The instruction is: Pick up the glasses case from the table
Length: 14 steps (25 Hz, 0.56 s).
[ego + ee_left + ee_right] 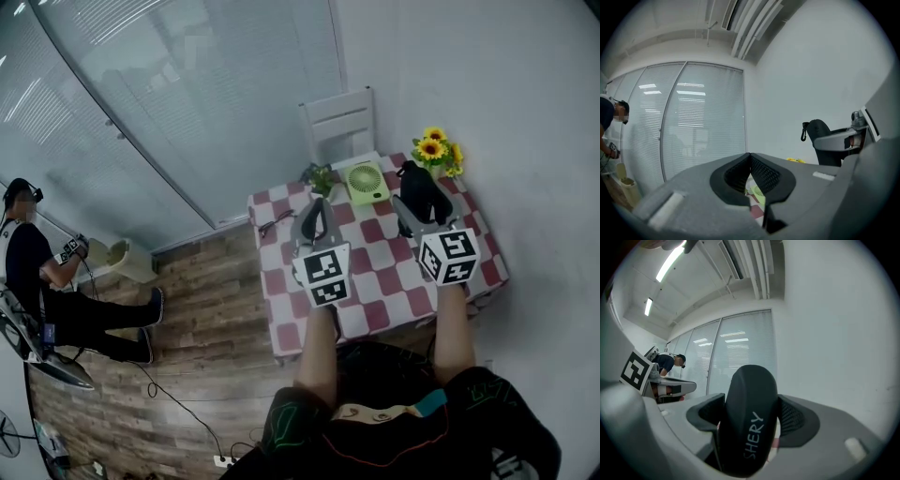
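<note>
The right gripper [422, 214] clamps the black glasses case [747, 420], held above the checked table [380, 281]; the left gripper [317, 214] hangs closed and empty. A slackened squeeze could let the smooth case slip.

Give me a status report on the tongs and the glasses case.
Left tongs shut, empty. Right tongs shut on glasses case, held above table. Fan and sunflowers close by, not touching.

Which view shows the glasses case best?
Right gripper view: the black glasses case sits clamped between its jaws, close up, lettering readable. Head view shows it small above the table; left gripper view, side-on at right.
</note>
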Tool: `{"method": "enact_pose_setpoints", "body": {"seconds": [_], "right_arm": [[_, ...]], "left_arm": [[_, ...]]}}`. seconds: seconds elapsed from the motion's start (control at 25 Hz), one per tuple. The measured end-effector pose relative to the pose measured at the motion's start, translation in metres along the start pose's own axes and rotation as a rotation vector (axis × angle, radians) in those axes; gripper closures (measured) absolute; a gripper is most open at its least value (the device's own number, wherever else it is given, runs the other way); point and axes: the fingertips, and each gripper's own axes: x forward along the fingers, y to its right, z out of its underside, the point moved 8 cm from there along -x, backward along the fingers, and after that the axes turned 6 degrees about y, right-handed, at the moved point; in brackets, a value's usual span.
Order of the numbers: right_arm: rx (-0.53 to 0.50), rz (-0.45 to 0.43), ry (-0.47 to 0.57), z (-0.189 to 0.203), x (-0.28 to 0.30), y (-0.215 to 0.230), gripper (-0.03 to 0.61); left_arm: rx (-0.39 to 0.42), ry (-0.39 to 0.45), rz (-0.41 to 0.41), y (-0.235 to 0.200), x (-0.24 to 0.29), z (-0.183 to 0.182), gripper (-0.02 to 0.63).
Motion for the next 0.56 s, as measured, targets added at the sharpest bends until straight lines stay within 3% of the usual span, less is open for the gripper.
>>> {"method": "enact_pose_setpoints", "body": {"seconds": [0.56], "right_arm": [[-0.011, 0.011, 0.005, 0.0023, 0.0048, -0.0059, 0.229]], "left_arm": [[-0.004, -0.012, 0.003, -0.0094, -0.0007, 0.0083, 0.604]]}}
